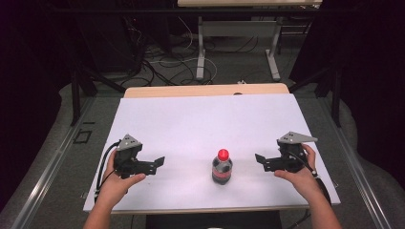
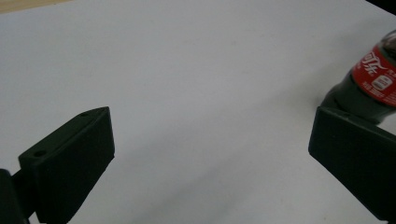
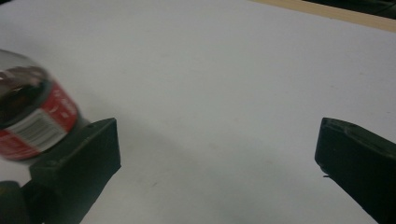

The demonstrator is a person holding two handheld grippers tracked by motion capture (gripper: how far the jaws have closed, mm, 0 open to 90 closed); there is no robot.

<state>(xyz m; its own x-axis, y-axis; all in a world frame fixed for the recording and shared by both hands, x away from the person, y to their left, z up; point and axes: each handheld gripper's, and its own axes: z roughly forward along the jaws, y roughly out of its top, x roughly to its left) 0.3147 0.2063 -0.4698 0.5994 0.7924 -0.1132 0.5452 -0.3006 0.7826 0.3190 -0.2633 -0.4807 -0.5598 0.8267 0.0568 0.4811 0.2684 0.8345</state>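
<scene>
A small cola bottle (image 1: 222, 168) with a red cap and red label stands upright on the white table (image 1: 200, 124), near the front middle. My left gripper (image 1: 157, 162) rests open to the bottle's left, a hand's width away, jaws pointing toward it. In the left gripper view the bottle (image 2: 373, 84) shows behind the right jaw, with bare table between the jaws. My right gripper (image 1: 260, 160) is open to the bottle's right, also aimed at it. In the right gripper view the bottle (image 3: 28, 116) sits behind the left jaw.
The white sheet covers the table, with a strip of wood (image 1: 205, 89) showing along the far edge. Beyond it stand another table's legs (image 1: 200, 52) and loose cables (image 1: 157, 67) on the floor. Dark curtains close both sides.
</scene>
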